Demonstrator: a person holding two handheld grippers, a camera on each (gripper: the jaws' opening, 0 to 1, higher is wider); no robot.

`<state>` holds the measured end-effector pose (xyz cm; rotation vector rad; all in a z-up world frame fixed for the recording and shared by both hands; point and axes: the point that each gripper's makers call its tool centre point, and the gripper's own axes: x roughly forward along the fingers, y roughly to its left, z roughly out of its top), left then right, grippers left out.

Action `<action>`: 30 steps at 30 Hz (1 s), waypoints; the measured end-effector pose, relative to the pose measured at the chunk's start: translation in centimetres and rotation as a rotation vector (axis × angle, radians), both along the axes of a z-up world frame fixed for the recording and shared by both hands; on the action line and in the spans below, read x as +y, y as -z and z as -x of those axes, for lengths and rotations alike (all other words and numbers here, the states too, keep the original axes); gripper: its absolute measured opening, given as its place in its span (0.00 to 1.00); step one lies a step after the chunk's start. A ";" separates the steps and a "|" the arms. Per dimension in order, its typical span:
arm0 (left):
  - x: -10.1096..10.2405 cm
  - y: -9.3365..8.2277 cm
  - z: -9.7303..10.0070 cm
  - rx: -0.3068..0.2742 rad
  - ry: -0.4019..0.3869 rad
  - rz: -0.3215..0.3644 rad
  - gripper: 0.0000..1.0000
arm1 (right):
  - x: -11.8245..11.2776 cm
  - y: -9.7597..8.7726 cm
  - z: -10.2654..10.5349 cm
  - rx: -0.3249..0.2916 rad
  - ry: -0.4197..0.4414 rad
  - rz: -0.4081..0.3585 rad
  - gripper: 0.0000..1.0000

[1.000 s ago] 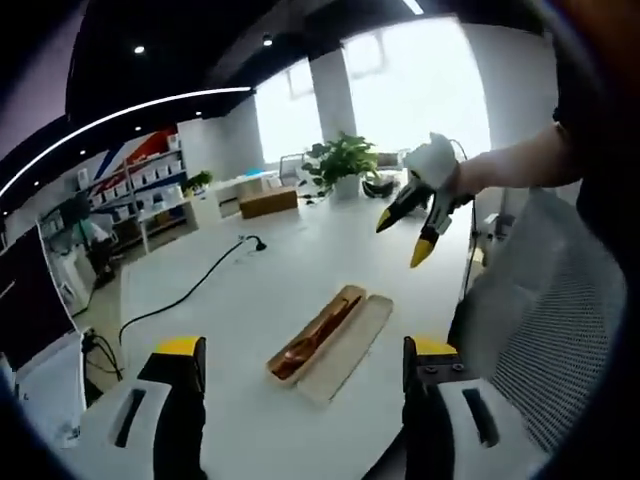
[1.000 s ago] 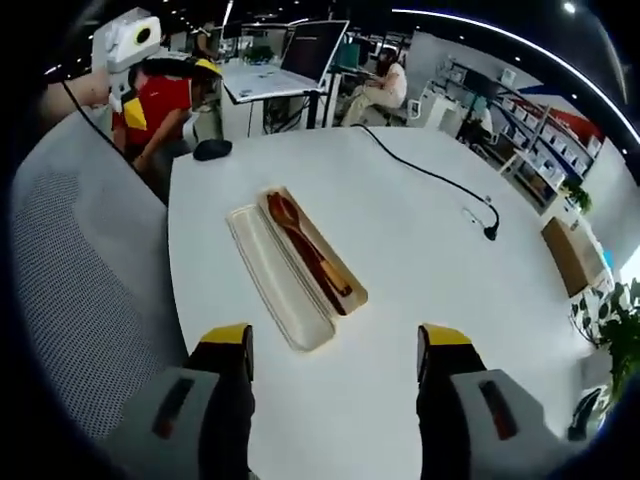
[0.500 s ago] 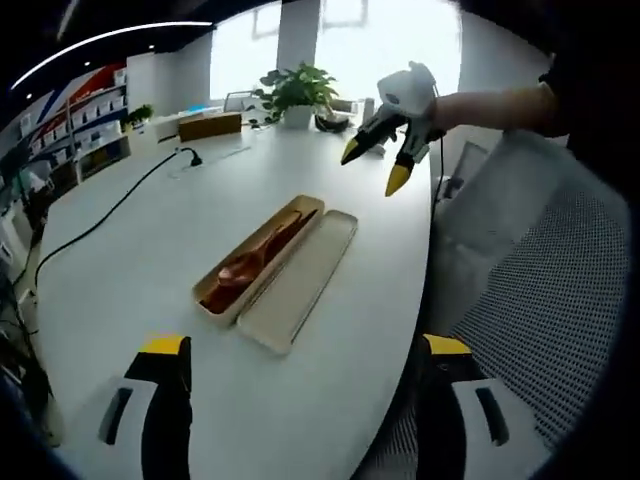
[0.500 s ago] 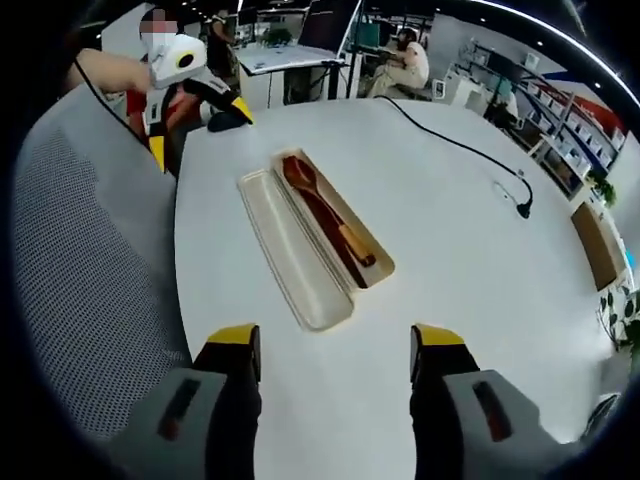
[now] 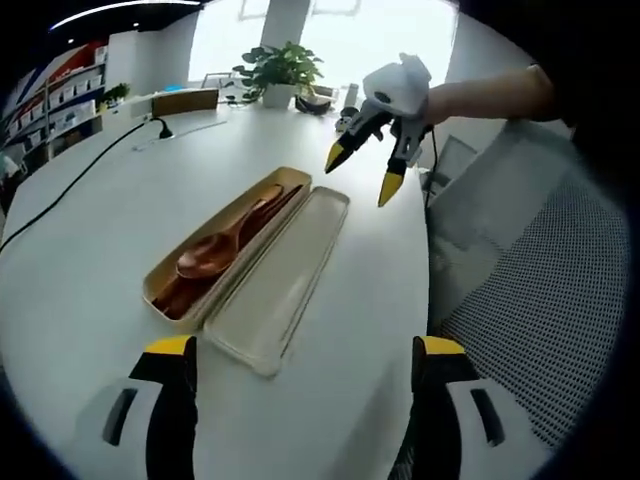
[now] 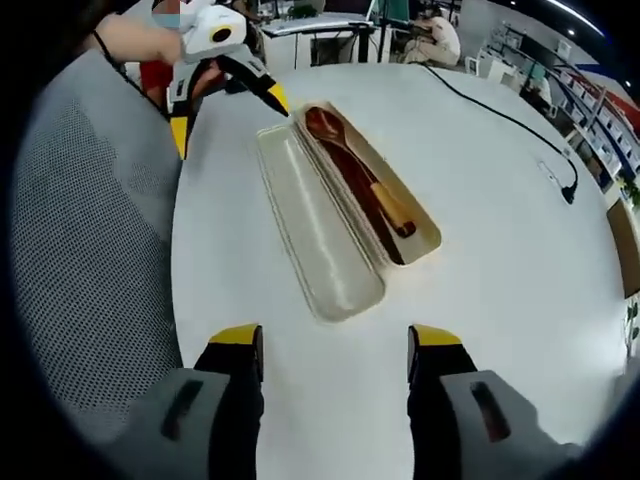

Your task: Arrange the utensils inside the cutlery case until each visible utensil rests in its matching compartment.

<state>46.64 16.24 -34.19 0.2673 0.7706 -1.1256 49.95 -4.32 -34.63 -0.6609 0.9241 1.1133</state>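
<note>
An open beige cutlery case [image 5: 160, 282] lies on the white round table, its tray holding a wooden spoon [image 5: 205, 257] and dark wooden utensils beside it. The empty lid [image 5: 285, 280] lies alongside the tray. My left gripper [image 5: 305, 350] hovers open over the table, short of the case's near end. In the right gripper view the same case [image 6: 425, 235], spoon [image 6: 328, 124] and lid [image 6: 320, 230] lie ahead of my right gripper [image 6: 335, 335], which is open and empty. Each gripper shows in the other's view, held open in the air past the case's far end: right gripper [image 5: 362, 172], left gripper [image 6: 228, 118].
A grey mesh chair [image 5: 540, 300] stands against the table edge beside the case. A black cable [image 6: 510, 115] runs across the far tabletop. A potted plant [image 5: 275, 70] and a cardboard box [image 5: 182, 100] stand at the back. A person sits at a far desk [image 6: 440, 35].
Both cameras have come closer to the case and lower over the table, so the case looks larger. Each gripper now sits nearer an end of the case. Both stay open.
</note>
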 end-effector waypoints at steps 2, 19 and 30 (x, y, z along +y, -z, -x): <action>-0.2 0.1 -0.3 0.013 0.003 -0.004 0.87 | 0.1 0.0 -0.4 0.006 -0.009 0.001 0.55; -0.6 1.0 -2.6 -0.078 0.021 -0.043 0.65 | 2.0 1.2 -0.7 -0.013 -0.120 -0.005 0.43; -0.5 1.1 -2.6 -0.171 0.065 -0.100 0.44 | 2.5 1.3 0.2 -0.003 -0.152 0.004 0.37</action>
